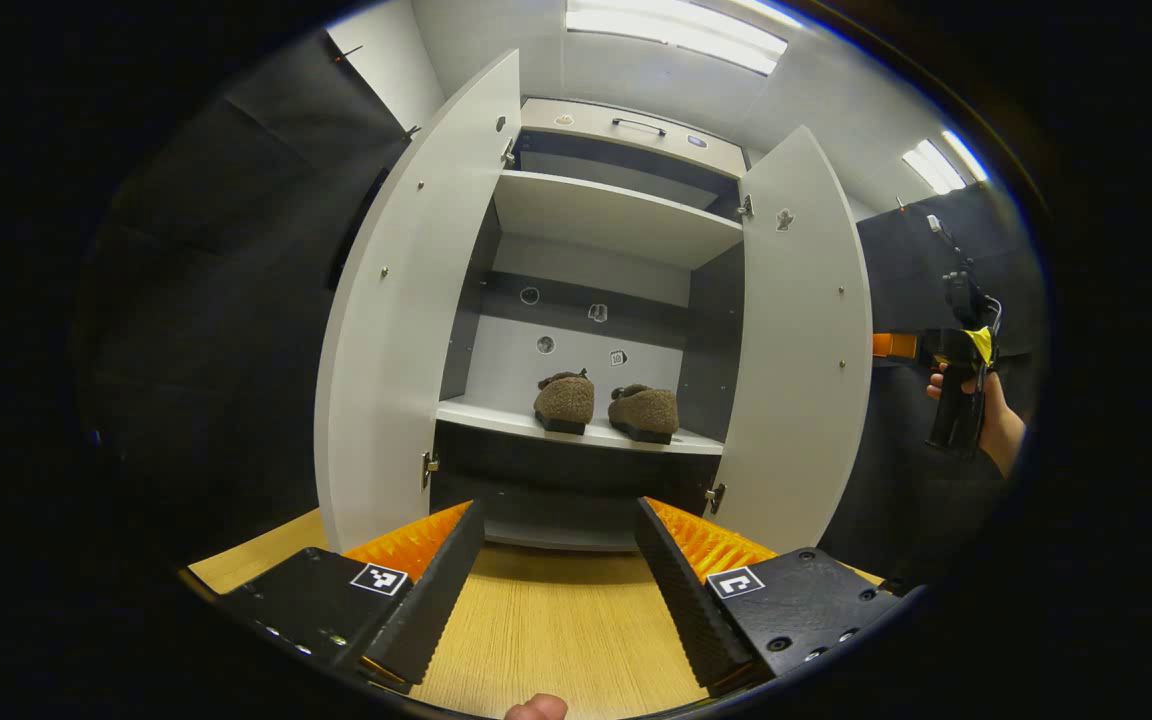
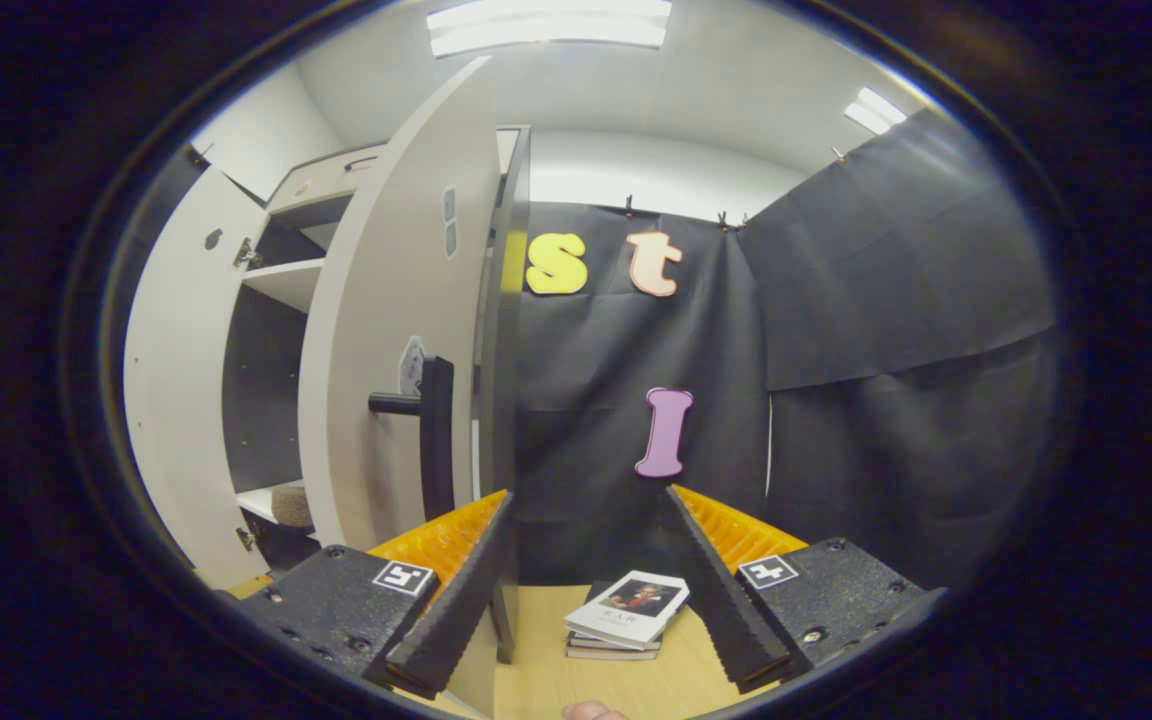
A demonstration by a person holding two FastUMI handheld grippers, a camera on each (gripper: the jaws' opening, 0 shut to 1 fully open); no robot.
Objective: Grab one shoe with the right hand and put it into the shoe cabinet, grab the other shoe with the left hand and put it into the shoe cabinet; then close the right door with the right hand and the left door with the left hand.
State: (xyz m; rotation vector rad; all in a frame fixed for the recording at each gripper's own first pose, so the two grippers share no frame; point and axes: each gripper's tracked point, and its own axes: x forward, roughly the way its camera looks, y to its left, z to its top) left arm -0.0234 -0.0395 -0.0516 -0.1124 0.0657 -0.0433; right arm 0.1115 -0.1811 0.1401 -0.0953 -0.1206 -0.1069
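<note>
Both brown fleece slippers (image 1: 604, 405) parked side by side on the cabinet shelf (image 1: 496, 417); door-closing step at hand. Right claw (image 2: 586, 585) spread, empty, just beside the right door (image 2: 386, 350) near its handle (image 2: 431, 435). Left claw (image 1: 558, 580) spread, empty, facing the left door (image 1: 406, 310). Next, probably: push right door shut

Two brown shoes (image 1: 606, 405) are sitting side by side on a white shelf (image 1: 496, 418). A small pile of books (image 2: 626, 615) is lying on the wooden desk (image 1: 556, 620).
</note>
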